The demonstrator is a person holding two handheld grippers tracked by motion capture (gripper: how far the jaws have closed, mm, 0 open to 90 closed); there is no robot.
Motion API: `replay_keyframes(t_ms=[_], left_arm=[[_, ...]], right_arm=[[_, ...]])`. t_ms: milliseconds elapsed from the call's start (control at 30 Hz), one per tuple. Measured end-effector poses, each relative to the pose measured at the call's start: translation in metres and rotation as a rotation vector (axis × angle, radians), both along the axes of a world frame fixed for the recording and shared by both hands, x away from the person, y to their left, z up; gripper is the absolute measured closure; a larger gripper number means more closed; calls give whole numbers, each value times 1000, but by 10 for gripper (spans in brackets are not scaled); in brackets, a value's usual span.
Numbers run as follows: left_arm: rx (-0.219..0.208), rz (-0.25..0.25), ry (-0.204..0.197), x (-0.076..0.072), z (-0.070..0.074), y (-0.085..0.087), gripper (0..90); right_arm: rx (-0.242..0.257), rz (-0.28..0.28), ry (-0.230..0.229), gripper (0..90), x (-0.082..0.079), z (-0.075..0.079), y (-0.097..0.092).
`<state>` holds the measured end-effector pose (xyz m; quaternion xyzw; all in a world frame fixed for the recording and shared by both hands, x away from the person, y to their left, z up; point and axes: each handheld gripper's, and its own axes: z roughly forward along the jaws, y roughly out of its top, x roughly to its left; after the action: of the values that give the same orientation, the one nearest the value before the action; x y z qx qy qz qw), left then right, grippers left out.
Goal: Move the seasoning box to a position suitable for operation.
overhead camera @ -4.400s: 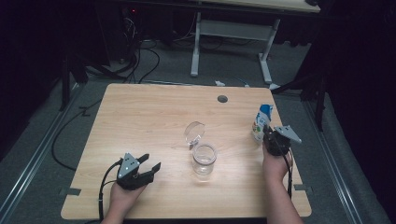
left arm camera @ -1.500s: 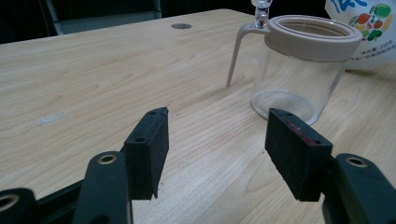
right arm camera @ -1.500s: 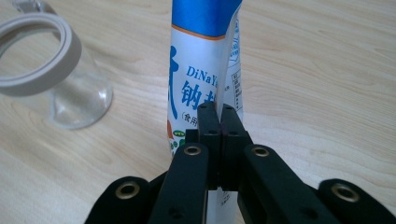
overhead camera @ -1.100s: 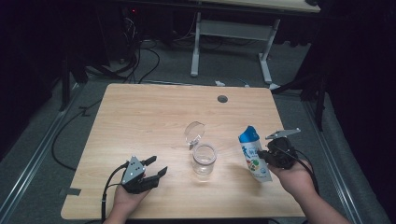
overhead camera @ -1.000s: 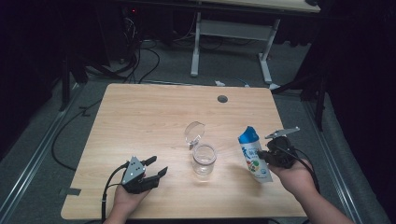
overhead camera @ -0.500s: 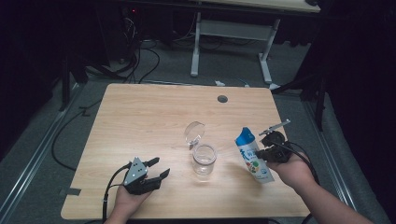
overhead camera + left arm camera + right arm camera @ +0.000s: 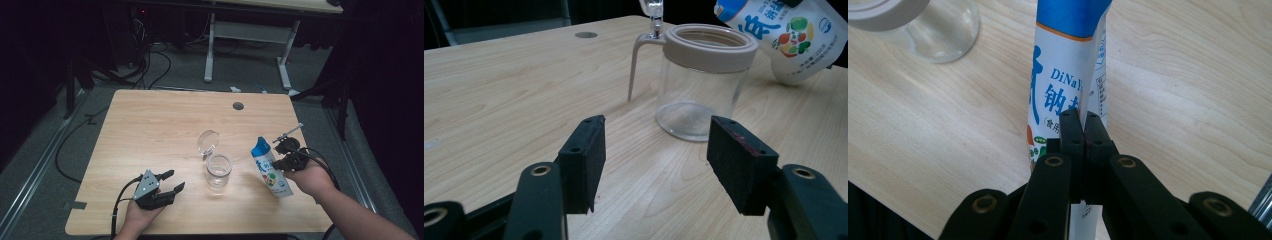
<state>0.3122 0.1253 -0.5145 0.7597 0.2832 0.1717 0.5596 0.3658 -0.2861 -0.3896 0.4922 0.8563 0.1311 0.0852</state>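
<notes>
A clear glass jar (image 7: 218,171) stands at the table's middle, its beige rim (image 7: 707,45) bare and its hinged lid (image 7: 207,141) flipped up behind it. A blue and white pouch (image 7: 270,168) hangs just right of the jar, its blue top leaning toward it. My right gripper (image 7: 286,156) is shut on the pouch's side seam; in the right gripper view the jaws (image 7: 1082,125) pinch the flat edge of the pouch (image 7: 1063,75). My left gripper (image 7: 166,185) rests open near the front left. Its fingers (image 7: 585,150) point at the jar (image 7: 701,85) with nothing between them.
The wooden table (image 7: 150,125) has a round cable hole (image 7: 238,106) near its back edge. Dark floor, cables and a white desk frame (image 7: 250,35) lie beyond it. The table's right edge is close behind my right hand.
My right gripper has carried the pouch from the back right toward the jar and tipped its top leftward. The left gripper has barely shifted.
</notes>
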Motion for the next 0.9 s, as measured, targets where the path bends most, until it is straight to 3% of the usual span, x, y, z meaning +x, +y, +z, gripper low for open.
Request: replay_keyframes(t_ms=[233, 400, 900], left_arm=[[23, -11, -21, -5, -2, -10, 368], [15, -41, -1, -8, -4, -20, 361], [37, -128, -31, -24, -2, -64, 349]], right_arm=[[-17, 7, 9, 900, 0, 1, 0], [-9, -1, 10, 900, -3, 2, -1], [16, 11, -5, 900, -18, 22, 2]])
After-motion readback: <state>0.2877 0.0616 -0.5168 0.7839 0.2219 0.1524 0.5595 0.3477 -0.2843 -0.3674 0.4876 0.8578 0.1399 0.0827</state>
